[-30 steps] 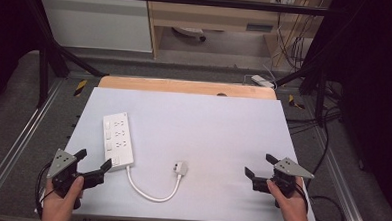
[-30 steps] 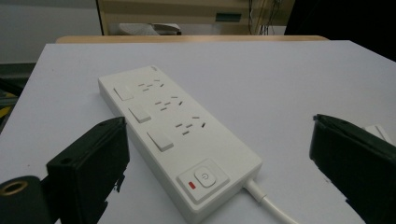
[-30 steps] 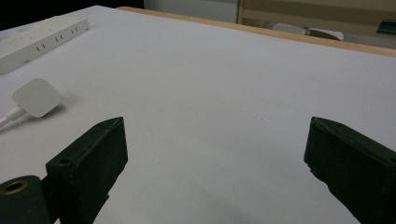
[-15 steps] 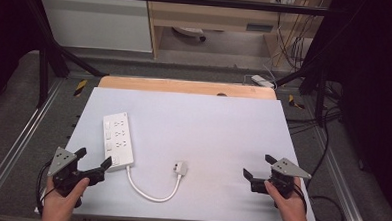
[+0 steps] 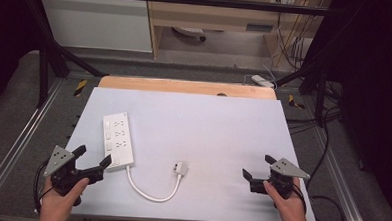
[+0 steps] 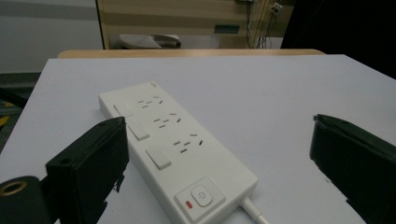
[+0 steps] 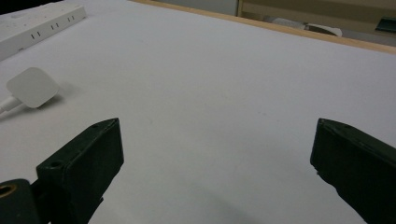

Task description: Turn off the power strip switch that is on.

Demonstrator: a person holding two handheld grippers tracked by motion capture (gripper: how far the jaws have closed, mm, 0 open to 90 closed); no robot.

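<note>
1. The left gripper (image 5: 91, 158) sits at the front left corner of the table (image 5: 218, 126), held in the person's left hand (image 5: 62, 197). Its jaws are spread wide and hold nothing.
2. Compared with a second ago, the left gripper has edged forward and inward: its right jaw tip now lies just beside the near end of the power strip (image 5: 117, 138), where earlier there was a clearer gap.
3. In the left gripper view the power strip (image 6: 173, 149) lies between the two black jaws, nearer the left one, its switch end with the round power button (image 6: 200, 195) toward the camera. Whether a jaw touches it I cannot tell.
4. The power strip lies flat in the left half of the table, its long side running front to back; it has not shifted since the earlier frames.
5. Its white cord (image 5: 150, 191) leaves the near end, loops toward the front edge and ends in the plug (image 5: 180, 167), which lies near the middle of the front half, unchanged.
6. The right gripper (image 5: 261, 168) is at the front right corner in the right hand (image 5: 287, 207), jaws wide apart and empty, in much the same spot as before.
7. In the right gripper view the plug (image 7: 32, 87) lies well beyond the left jaw, on bare table.
</note>
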